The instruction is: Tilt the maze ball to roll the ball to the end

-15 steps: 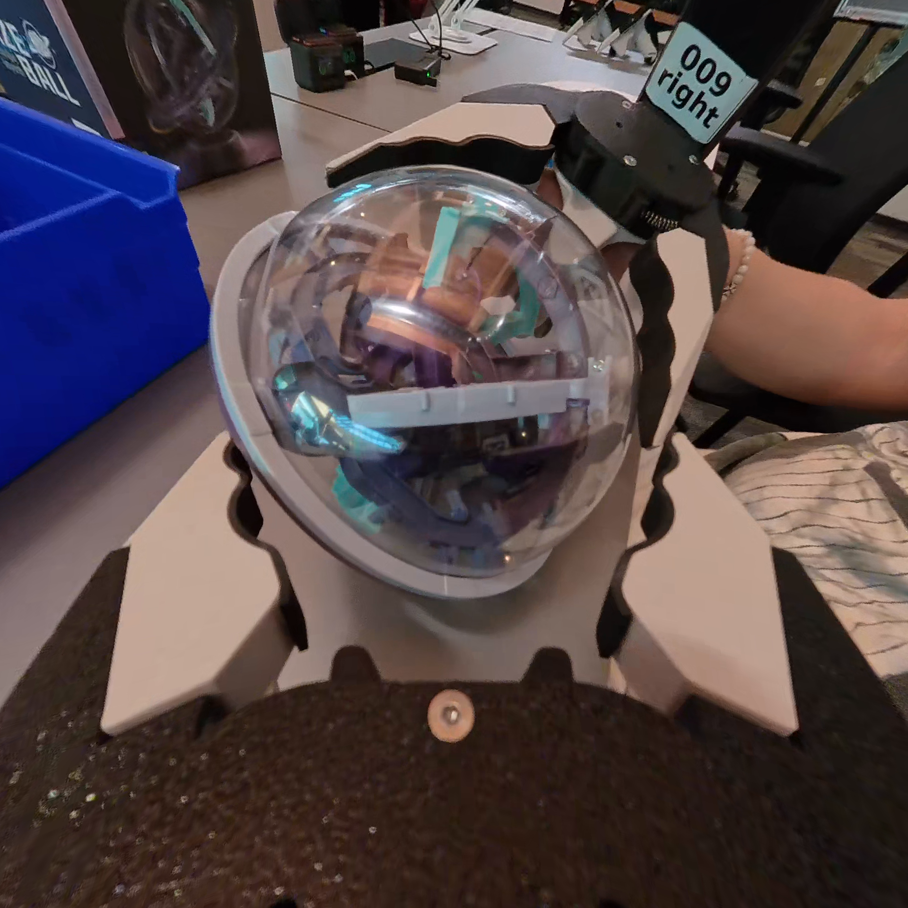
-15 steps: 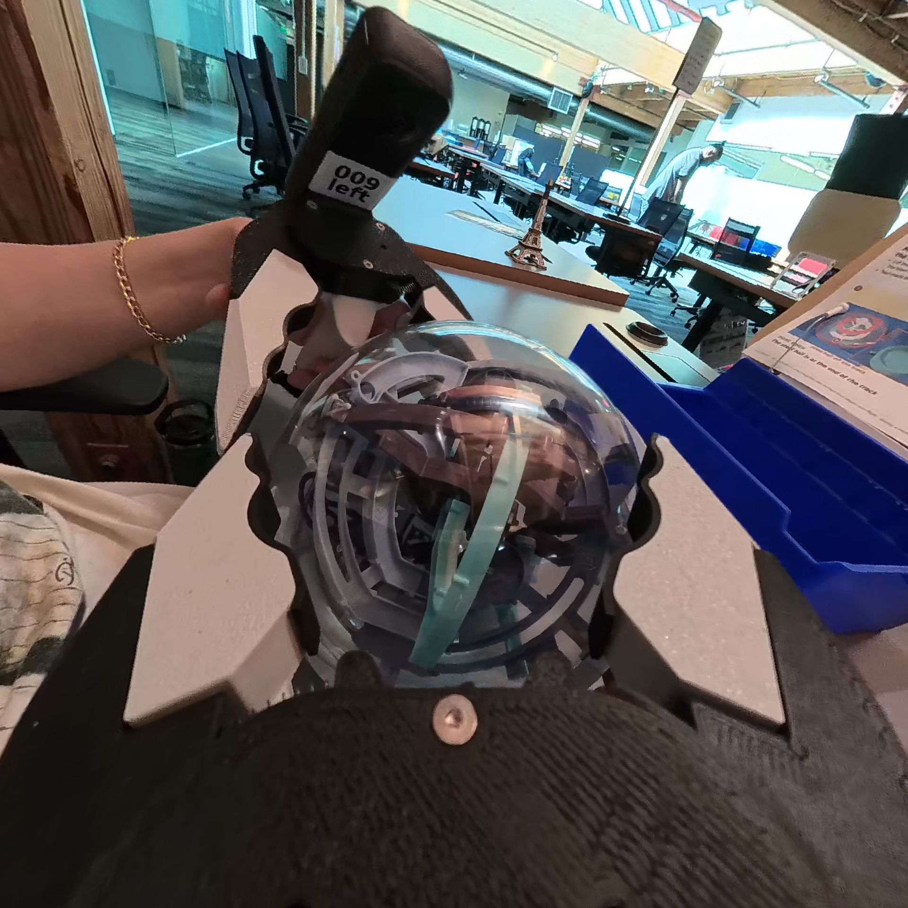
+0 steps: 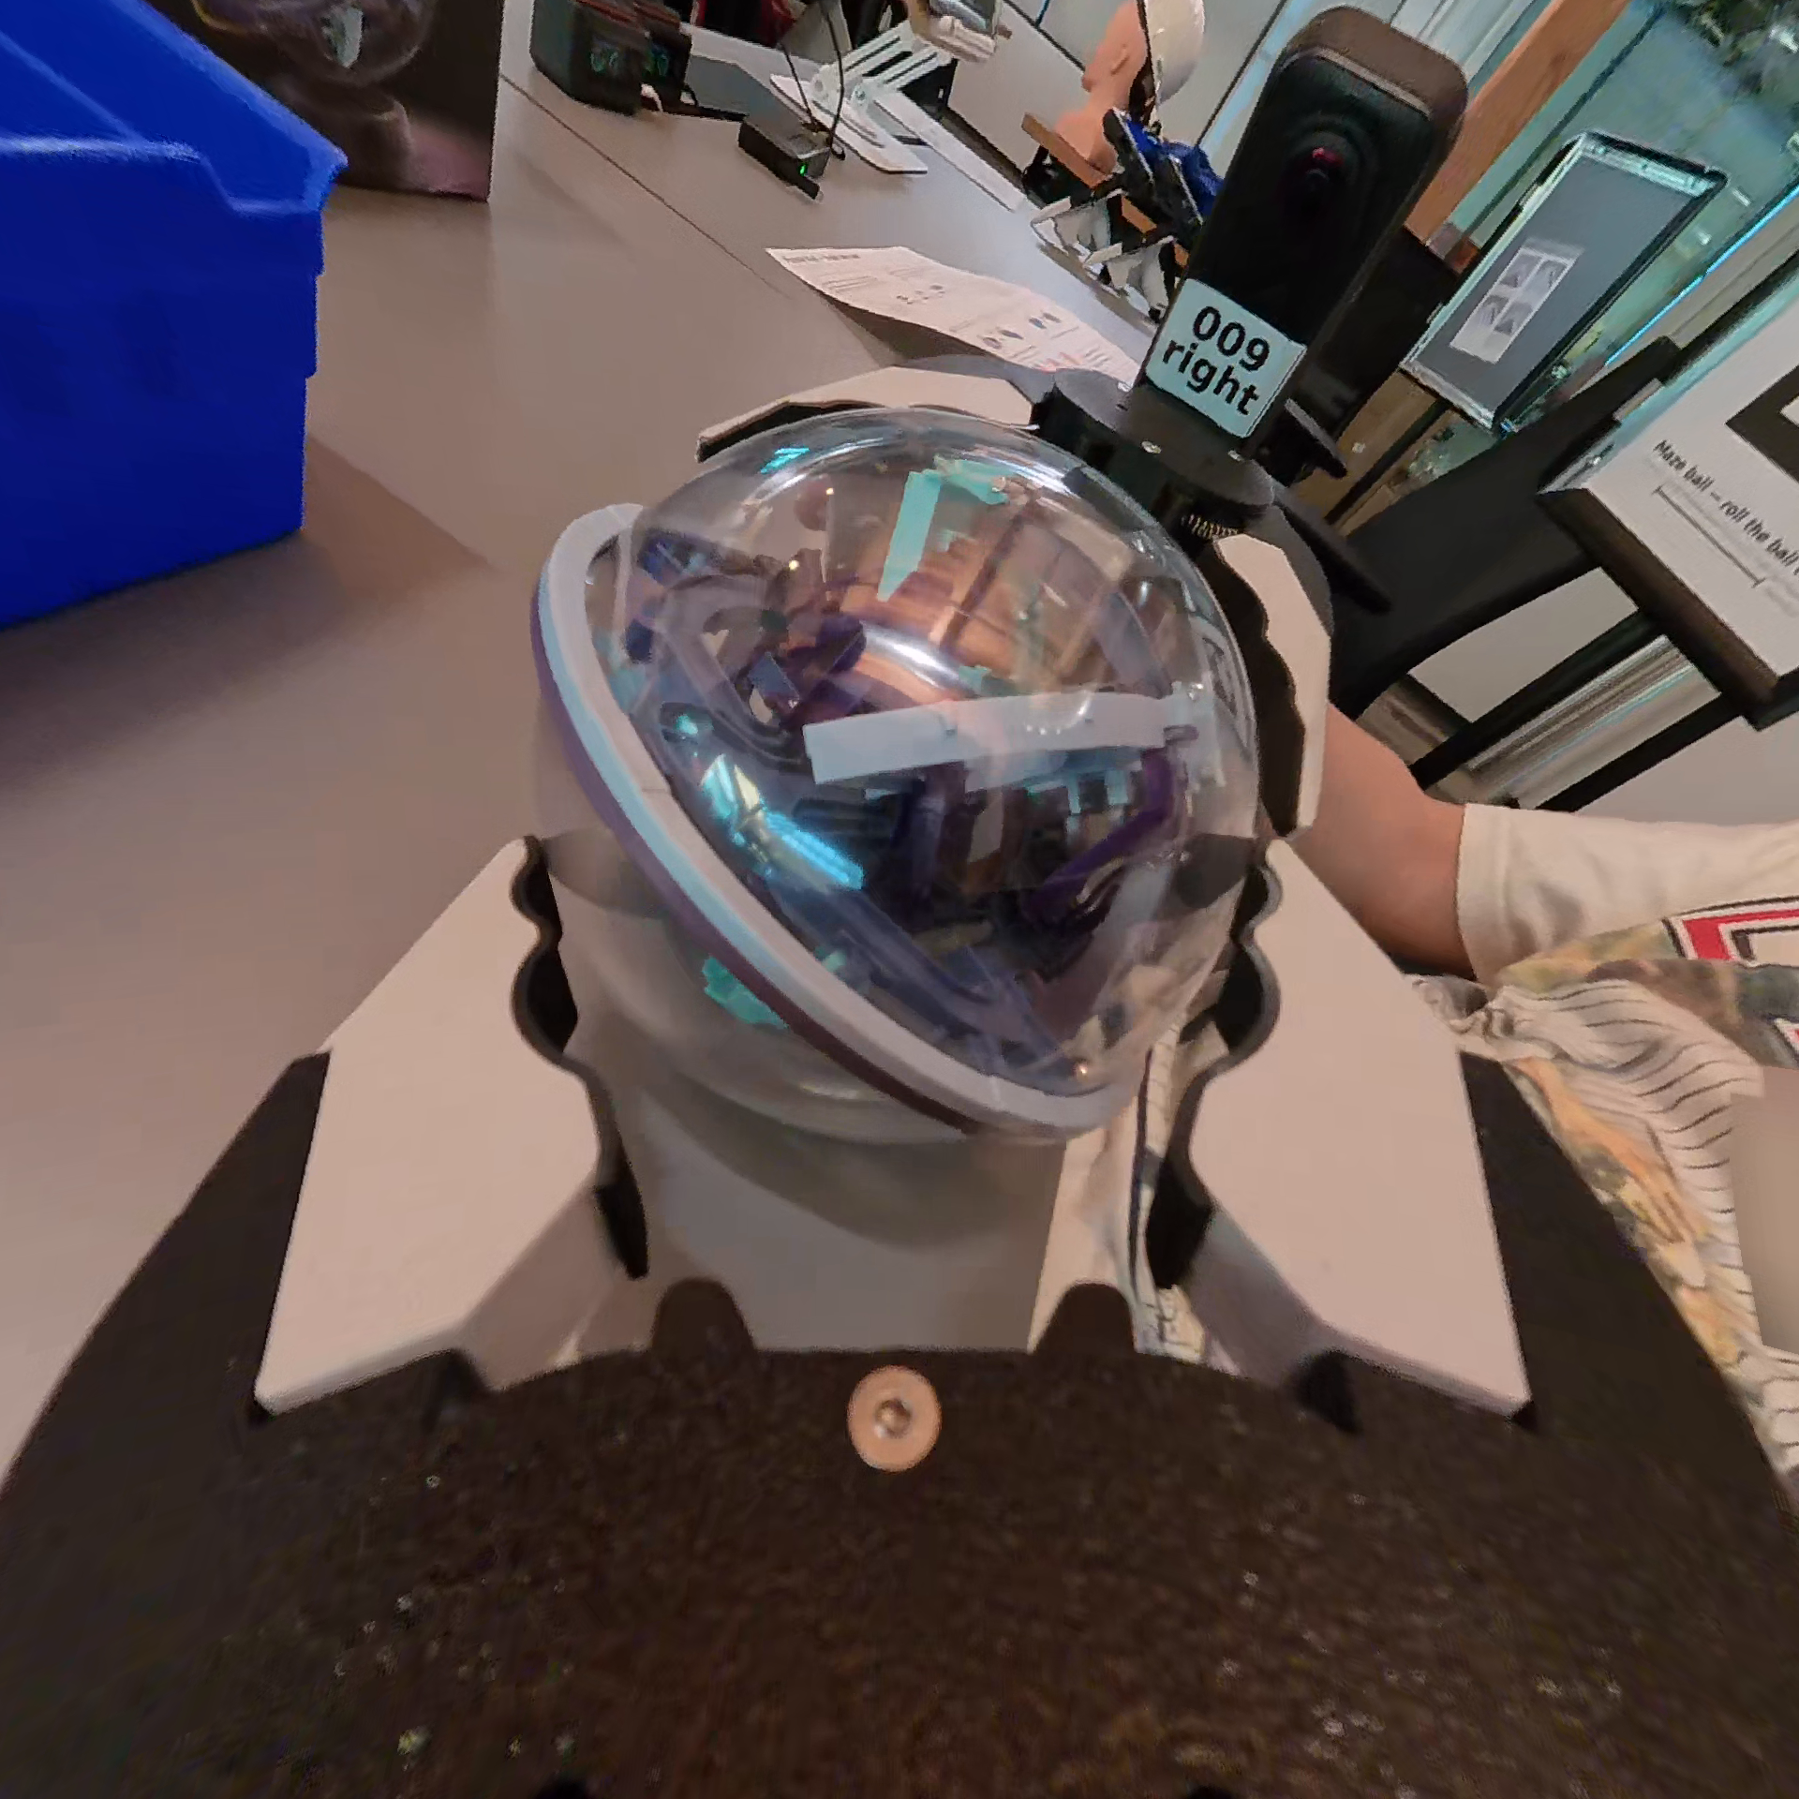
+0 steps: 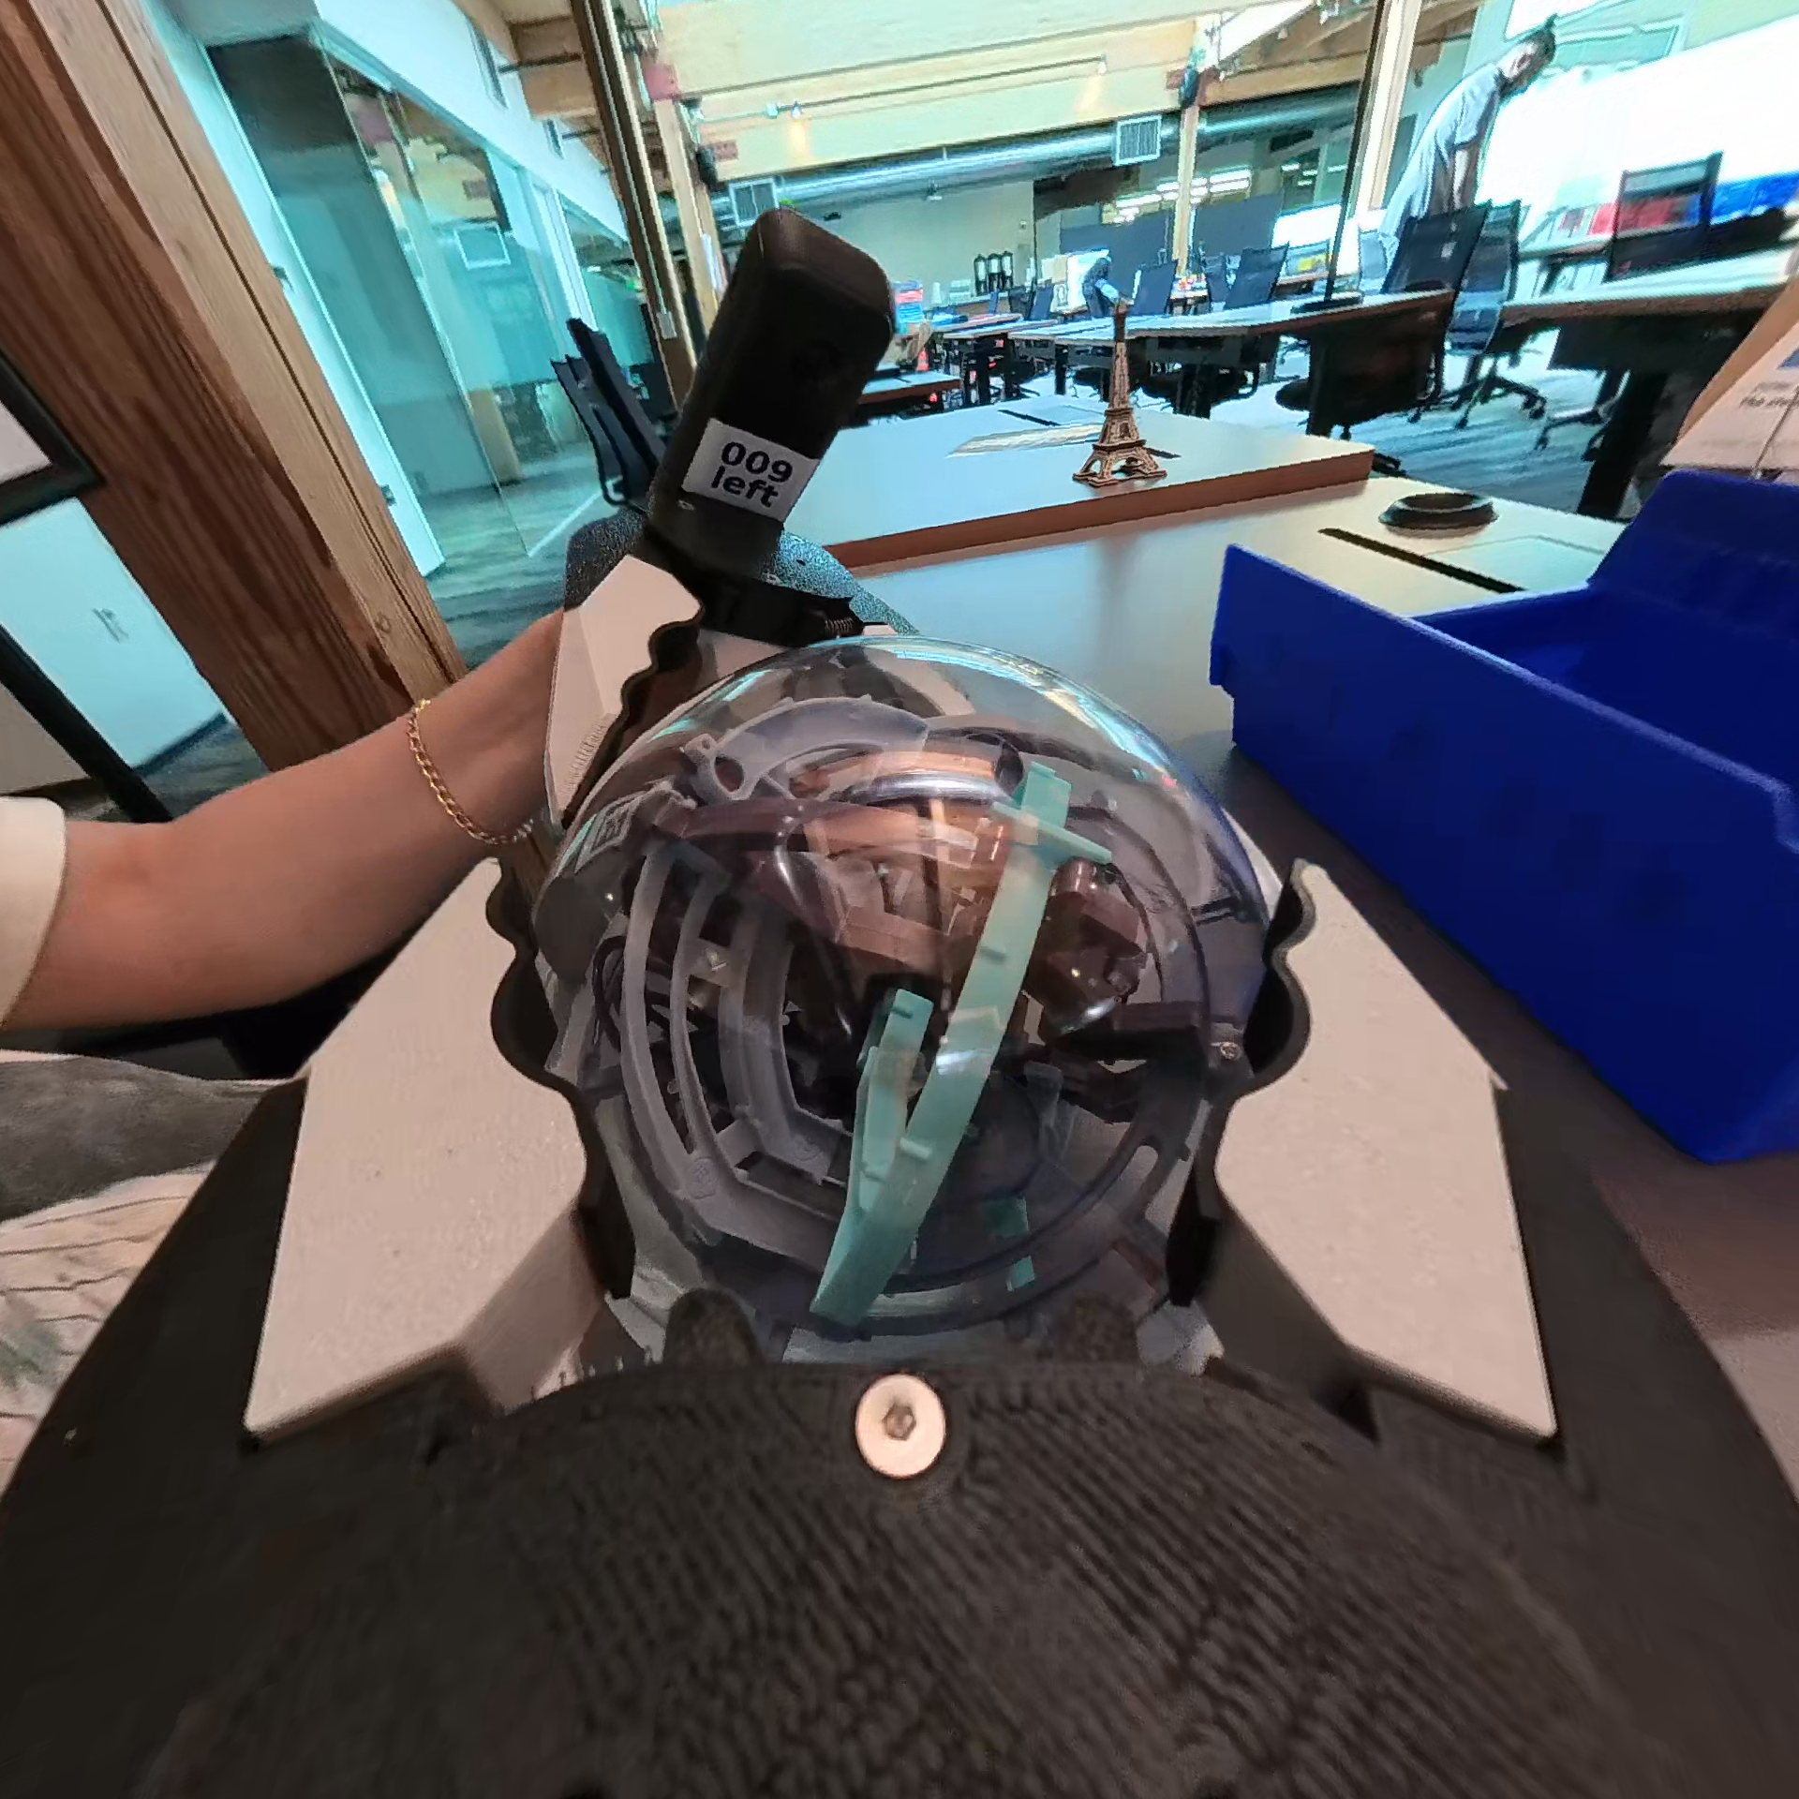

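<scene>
The maze ball [image 3: 905,779] is a clear sphere with grey, purple, brown and teal tracks inside and a grey rim band, held tilted above the grey table [image 3: 243,827]. My left gripper [image 3: 896,866] is shut on it, fingers pressing both sides. My right gripper [image 4: 896,876] is shut on the maze ball [image 4: 905,973] from the opposite side. One right finger [image 3: 1300,701] shows behind the ball in the left wrist view, and one left finger [image 4: 604,662] shows behind it in the right wrist view. I cannot pick out the small ball inside.
A blue bin [image 3: 146,292] stands on the table beside the ball, also seen in the right wrist view [image 4: 1509,827]. A paper sheet [image 3: 935,302] and a dark box [image 3: 428,107] lie farther back. A small tower model [image 4: 1119,428] stands on the far desk. A person's arms hold both grippers.
Both grippers have turned with the ball still held. Its rim band now slants more steeply in the left wrist view, and the teal track has shifted right in the right wrist view.
</scene>
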